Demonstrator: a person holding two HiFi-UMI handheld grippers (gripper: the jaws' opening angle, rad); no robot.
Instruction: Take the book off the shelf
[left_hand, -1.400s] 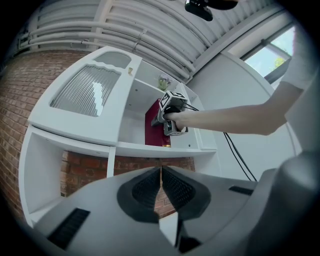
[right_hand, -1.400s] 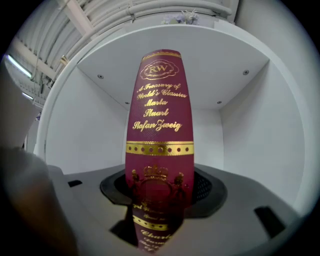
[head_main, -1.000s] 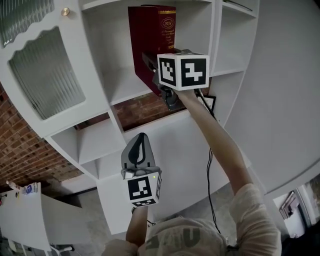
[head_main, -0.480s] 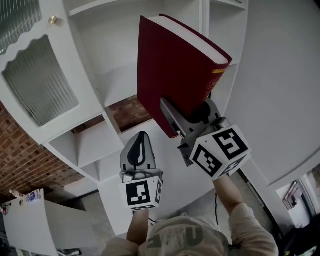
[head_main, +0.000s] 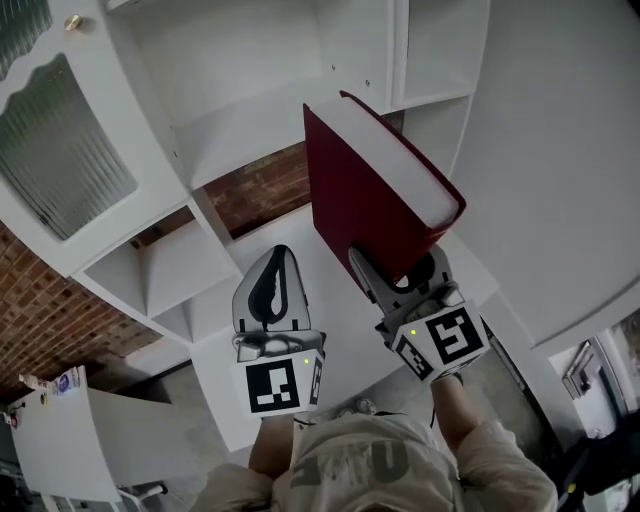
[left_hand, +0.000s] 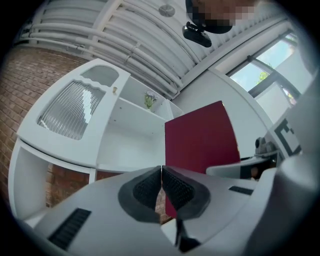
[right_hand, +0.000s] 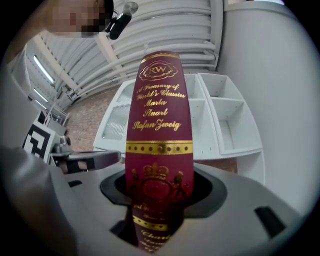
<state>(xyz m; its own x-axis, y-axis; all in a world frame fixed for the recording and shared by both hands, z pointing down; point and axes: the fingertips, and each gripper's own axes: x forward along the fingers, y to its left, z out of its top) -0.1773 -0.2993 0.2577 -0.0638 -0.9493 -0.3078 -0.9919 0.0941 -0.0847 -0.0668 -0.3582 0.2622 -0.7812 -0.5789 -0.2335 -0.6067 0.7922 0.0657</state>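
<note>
Book (head_main: 368, 190) held by the right gripper (head_main: 398, 275), out in front of the white shelf (head_main: 250, 130)
The red book stands up between the right gripper's jaws. They squeeze its bottom end, with the gold spine facing that gripper's camera. It hangs in the air and does not touch the shelf. The left gripper (head_main: 272, 290) is close by, with its jaws closed on nothing.

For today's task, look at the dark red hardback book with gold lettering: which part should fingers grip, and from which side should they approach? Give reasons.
Grip the dark red hardback book across its two flat covers, low on the spine edge, coming from the spine side, as the right gripper does. Those covers are parallel and likely stiffest there; the page edge faces away.
</note>
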